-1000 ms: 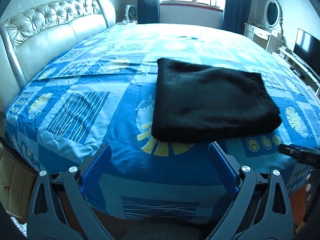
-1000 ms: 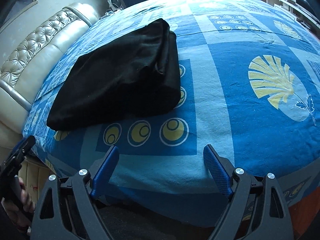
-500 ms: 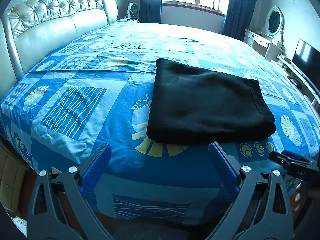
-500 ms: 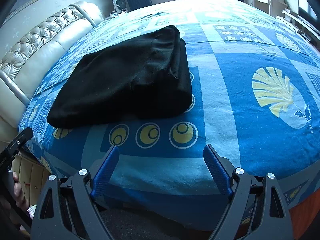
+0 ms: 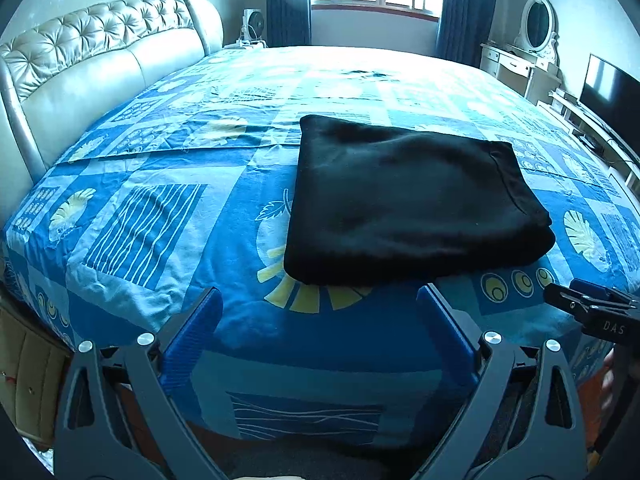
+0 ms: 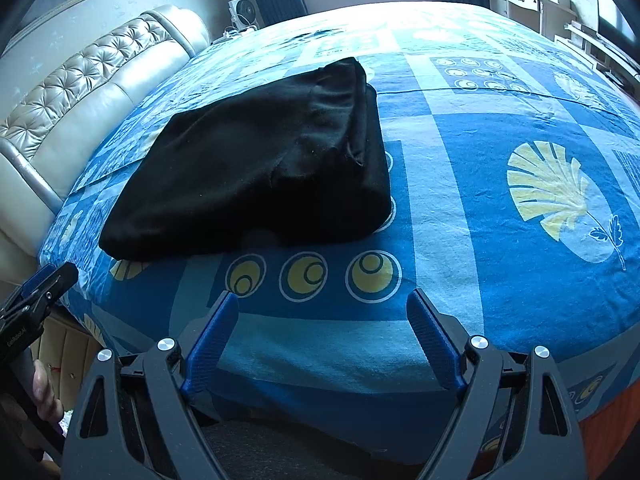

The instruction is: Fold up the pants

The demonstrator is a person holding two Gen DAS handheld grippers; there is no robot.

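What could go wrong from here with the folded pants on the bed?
The black pants sit folded near the bed's front edge, so a nudge from either open gripper, left or right, might drag them off. The right-hand fold looks loose and puffy; it may spring open.

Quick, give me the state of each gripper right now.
Left gripper: open, holding nothing, short of the folded black pants.
Right gripper: open, holding nothing, over the bedspread.
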